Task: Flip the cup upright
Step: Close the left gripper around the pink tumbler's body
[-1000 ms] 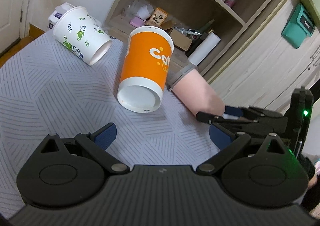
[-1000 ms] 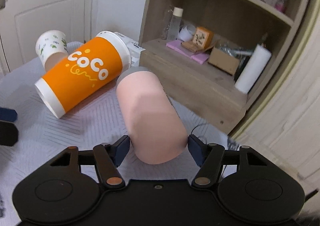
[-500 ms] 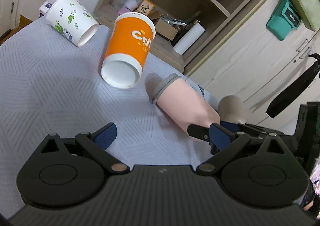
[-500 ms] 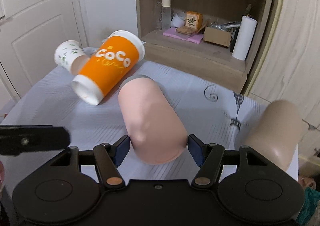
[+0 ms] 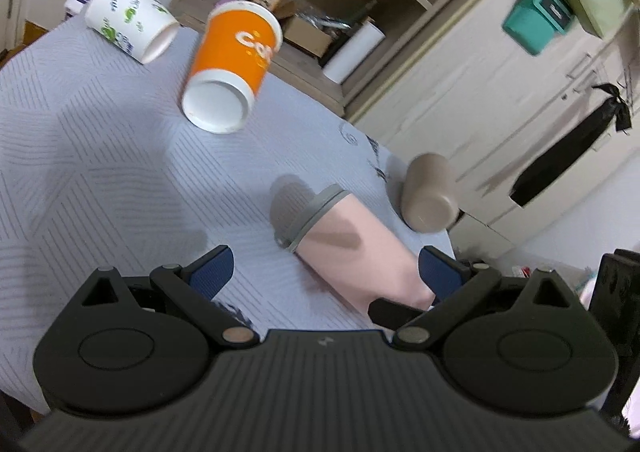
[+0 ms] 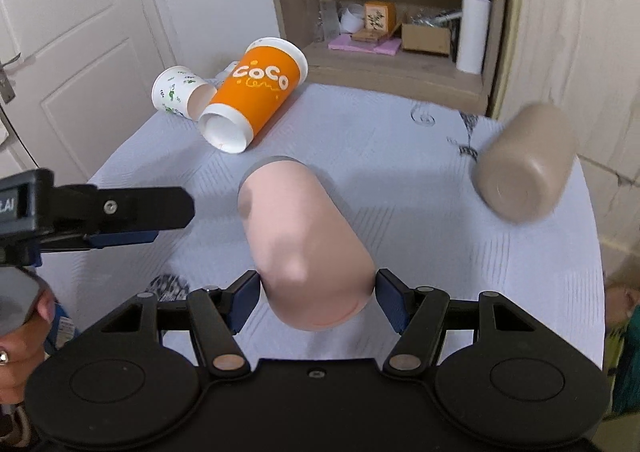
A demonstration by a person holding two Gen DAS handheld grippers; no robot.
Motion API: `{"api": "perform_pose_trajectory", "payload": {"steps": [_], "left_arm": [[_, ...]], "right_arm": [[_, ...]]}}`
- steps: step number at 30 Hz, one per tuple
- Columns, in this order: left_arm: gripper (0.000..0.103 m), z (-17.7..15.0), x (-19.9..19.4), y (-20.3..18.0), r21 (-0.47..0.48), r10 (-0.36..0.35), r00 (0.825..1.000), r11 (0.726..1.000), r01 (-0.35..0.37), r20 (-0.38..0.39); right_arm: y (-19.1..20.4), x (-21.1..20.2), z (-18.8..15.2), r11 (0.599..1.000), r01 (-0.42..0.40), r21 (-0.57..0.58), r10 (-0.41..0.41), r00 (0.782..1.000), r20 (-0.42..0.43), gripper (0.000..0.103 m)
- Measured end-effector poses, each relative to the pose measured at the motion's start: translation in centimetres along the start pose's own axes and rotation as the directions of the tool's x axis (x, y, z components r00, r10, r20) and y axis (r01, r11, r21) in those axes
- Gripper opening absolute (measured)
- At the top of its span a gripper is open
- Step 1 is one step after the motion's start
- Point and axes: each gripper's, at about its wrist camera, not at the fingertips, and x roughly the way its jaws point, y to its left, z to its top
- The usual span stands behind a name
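Observation:
A pink cup with a grey lid point(image 6: 304, 240) is held off the table, tilted with its lid end away from me. My right gripper point(image 6: 318, 298) is shut on its base end. In the left wrist view the same pink cup point(image 5: 352, 252) slants above the cloth. My left gripper point(image 5: 324, 272) is open and empty, to the left of the cup; it also shows in the right wrist view point(image 6: 120, 219) at the left edge.
An orange "COCO" paper cup point(image 6: 256, 103) and a white leaf-print cup point(image 6: 176, 91) lie on their sides at the far left. A brown tumbler point(image 6: 524, 163) lies near the right edge of the grey-clothed table point(image 6: 400, 139). A wooden shelf point(image 6: 384, 51) stands behind.
My right gripper has lifted and pulled back with the pink cup, so more of the table and the brown tumbler show. The left gripper has drawn back too, staying open.

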Motion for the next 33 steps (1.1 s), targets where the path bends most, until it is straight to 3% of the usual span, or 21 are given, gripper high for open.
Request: {"api": "perform_pose_trajectory", "payload": {"steps": [6, 17, 20, 26, 33], "left_arm": [[0.1, -0.9, 0.3, -0.7, 0.006, -0.019, 0.999, 1.0, 0.019, -0.035], [0.1, -1.1, 2.0, -0.6, -0.012, -0.016, 0.997, 1.0, 0.015, -0.074], [0.1, -1.2, 2.5, -0.3, -0.028, -0.04, 0.995, 0.999, 0.038, -0.087], [0.096, -1.0, 4.1, -0.3, -0.097, -0.098, 0.986, 0.992, 0.085, -0.138], [0.093, -0.8, 6.2, -0.5, -0.16, -0.133, 0.971, 0.982, 0.102, -0.198]], "right_arm": [[0.7, -1.3, -1.8, 1.0, 0.026, -0.007, -0.026, 1.0, 0.007, 0.069], [-0.6, -0.4, -2.6, 0.999, -0.008, 0.033, 0.009, 0.999, -0.038, 0.069], [-0.7, -0.7, -2.5, 1.0, -0.024, 0.014, 0.025, 0.999, -0.03, 0.075], [-0.9, -1.1, -1.3, 0.994, -0.085, -0.074, 0.081, 0.995, -0.056, 0.078], [-1.8, 0.1, 1.8, 0.97, -0.191, -0.15, 0.165, 0.972, -0.169, 0.078]]}}
